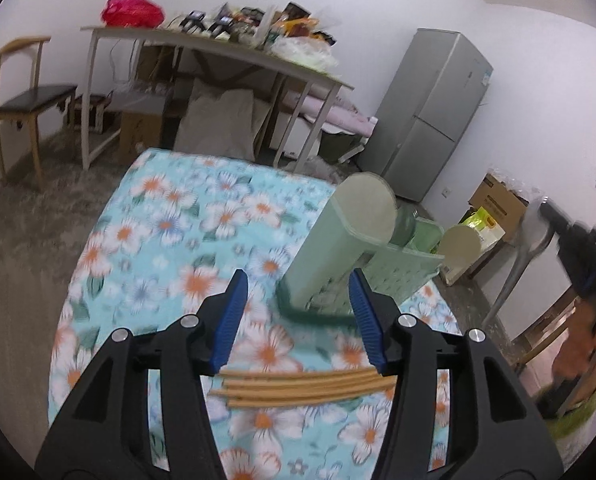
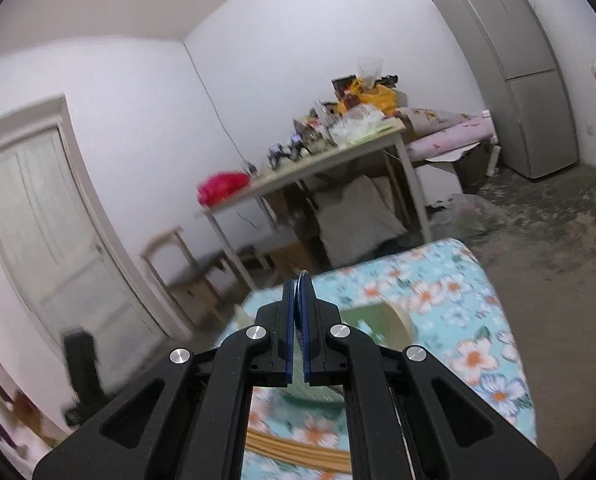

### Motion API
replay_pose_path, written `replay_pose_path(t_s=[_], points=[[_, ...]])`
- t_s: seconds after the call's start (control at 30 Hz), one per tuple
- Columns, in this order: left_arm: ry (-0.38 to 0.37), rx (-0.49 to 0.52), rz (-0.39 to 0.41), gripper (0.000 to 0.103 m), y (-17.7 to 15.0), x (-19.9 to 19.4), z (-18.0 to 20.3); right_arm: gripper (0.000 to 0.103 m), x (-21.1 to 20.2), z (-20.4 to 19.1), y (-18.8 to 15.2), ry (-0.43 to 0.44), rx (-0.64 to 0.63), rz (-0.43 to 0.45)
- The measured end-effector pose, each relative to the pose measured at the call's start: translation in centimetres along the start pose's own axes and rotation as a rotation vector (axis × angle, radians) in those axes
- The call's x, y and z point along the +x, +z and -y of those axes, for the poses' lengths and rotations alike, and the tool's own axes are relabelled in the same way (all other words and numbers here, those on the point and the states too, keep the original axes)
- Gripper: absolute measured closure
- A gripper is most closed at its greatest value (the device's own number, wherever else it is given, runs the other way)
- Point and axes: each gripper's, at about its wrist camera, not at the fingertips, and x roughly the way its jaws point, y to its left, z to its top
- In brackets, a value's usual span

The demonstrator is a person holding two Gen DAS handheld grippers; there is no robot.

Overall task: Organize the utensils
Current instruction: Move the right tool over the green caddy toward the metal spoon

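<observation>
Several wooden chopsticks (image 1: 298, 386) lie side by side on the floral tablecloth (image 1: 158, 220), under the base of my left gripper (image 1: 298, 280). That gripper is open, with nothing between its blue pads. Just beyond its tips stands a pale green utensil holder (image 1: 337, 240) with a tall rounded compartment and a perforated basket. In the right wrist view my right gripper (image 2: 298, 280) is shut on a thin grey utensil (image 2: 303, 276), seen edge-on, above the holder (image 2: 381, 324) and the chopsticks (image 2: 294, 446). The left wrist view shows the right gripper (image 1: 569, 236) blurred at the far right.
A cluttered long table (image 1: 218, 44) with a red bag stands behind, with a wooden chair (image 1: 26, 96) to its left. A grey fridge (image 1: 433, 112) stands at the back right, cardboard boxes (image 1: 497, 204) beside it. A person's hand (image 1: 577, 344) shows at the right edge.
</observation>
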Motion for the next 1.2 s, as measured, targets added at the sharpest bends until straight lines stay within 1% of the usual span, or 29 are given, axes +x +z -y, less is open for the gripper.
replay_pose_path(t_s=[0.07,0.17,0.27,0.37,0.47,0.53,0.6,0.77,0.87,0.97,1.07,1.2], points=[[0.003,-0.019,-0.009,0.053,-0.6,-0.2,-0.4,0.1,-0.1,0.6,1.0,0.066,0.039,0.027],[0.017,-0.033,-0.023,0.053,-1.4,-0.4,-1.0,0.1,0.4,1.4,2.0,0.136,0.082,0.062],[0.027,-0.043,-0.025,0.053,-1.8,-0.7,-1.5,0.1,1.7,2.3,2.6,0.193,0.128,0.081],[0.038,-0.047,-0.017,0.053,-1.9,-1.2,-1.8,0.1,3.4,3.3,3.1,0.231,0.17,0.1],[0.048,-0.048,-0.008,0.053,-1.8,-1.6,-2.0,0.1,5.3,3.9,3.3,0.252,0.19,0.121],[0.052,-0.051,-0.004,0.053,-1.8,-1.8,-2.2,0.1,6.5,4.0,3.2,0.251,0.189,0.129],[0.057,-0.054,-0.002,0.053,-1.8,-1.9,-2.4,0.1,8.4,4.8,2.7,0.251,0.202,0.119],[0.069,-0.057,-0.002,0.053,-2.0,-2.0,-2.8,0.1,11.8,6.2,1.0,0.242,0.211,0.097],[0.077,-0.063,-0.002,0.053,-2.0,-2.1,-3.2,0.1,13.4,7.1,-0.3,0.208,0.202,0.075],[0.081,-0.071,-0.003,0.053,-2.1,-2.1,-3.6,0.099,13.8,7.6,-1.2,0.169,0.187,0.062],[0.081,-0.074,-0.005,0.053,-2.1,-2.0,-3.7,0.099,13.3,7.3,-1.2,0.138,0.15,0.062],[0.074,-0.076,-0.008,0.053,-2.2,-1.8,-3.7,0.097,12.5,6.7,-1.3,0.055,0.08,0.051]])
